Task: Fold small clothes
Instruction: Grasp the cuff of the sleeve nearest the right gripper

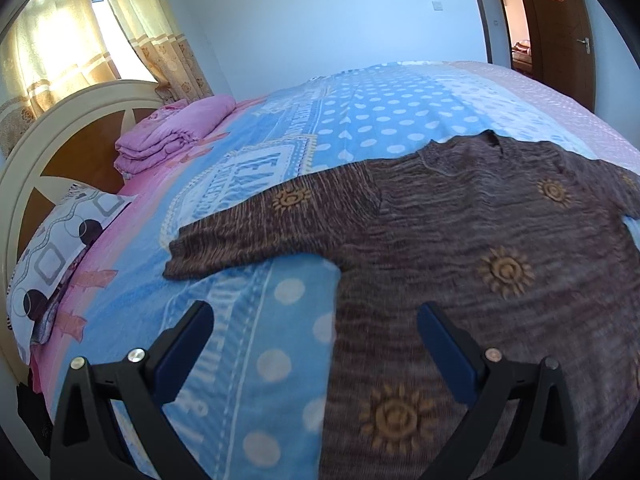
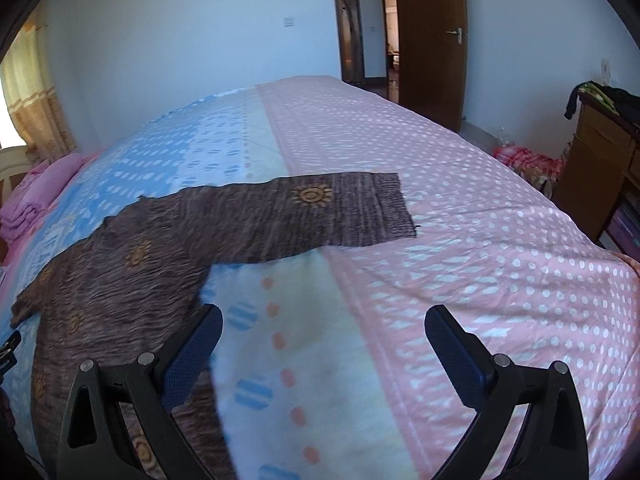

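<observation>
Closing either wide, empty tool, left tool (image 1: 316,324) or right tool (image 2: 324,328), may pinch bedsheet (image 2: 460,240) beneath the sweater (image 1: 460,248), dragging it.

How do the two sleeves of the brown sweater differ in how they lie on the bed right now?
The left sleeve lies over the blue polka-dot part of the bedcover; the right sleeve reaches onto the pink dotted part. The left sleeve points toward the headboard, the right sleeve away from it. Both are spread flat, unfolded, each showing a sun motif, and neither tool touches them.
</observation>
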Tool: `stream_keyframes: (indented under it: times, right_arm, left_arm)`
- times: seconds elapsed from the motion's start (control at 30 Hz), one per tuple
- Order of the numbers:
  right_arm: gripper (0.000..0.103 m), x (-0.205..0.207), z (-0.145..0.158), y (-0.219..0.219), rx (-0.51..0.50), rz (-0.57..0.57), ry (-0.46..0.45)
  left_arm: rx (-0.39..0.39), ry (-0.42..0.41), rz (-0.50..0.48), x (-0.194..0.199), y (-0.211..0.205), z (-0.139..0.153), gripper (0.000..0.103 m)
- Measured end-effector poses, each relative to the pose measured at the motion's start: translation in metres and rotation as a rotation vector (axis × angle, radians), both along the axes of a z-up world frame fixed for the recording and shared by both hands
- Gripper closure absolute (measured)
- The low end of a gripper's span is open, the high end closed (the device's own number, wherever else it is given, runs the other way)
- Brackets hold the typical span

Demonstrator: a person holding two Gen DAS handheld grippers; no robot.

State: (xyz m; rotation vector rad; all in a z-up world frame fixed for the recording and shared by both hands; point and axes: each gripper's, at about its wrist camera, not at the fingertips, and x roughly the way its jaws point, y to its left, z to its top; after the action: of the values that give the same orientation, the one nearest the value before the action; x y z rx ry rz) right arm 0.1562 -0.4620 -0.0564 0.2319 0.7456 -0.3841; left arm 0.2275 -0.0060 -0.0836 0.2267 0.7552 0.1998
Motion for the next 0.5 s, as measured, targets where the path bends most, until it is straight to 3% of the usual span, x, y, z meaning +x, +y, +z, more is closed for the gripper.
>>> stream_keyframes:
  times: [0.27,0.5]
  right_arm:
    - [0.023,0.065,-0.023,-0.08,0.041,-0.124,0.05]
    - [0.025,0.11,-0.033,-0.096,0.015,-0.124,0.073]
  left_arm:
    - [0.042,0.038,0.037,0.058,-0.008,-0.025,0.0]
    - [0.078,0.081,0.079,0.088,-0.002,-0.047,0.0]
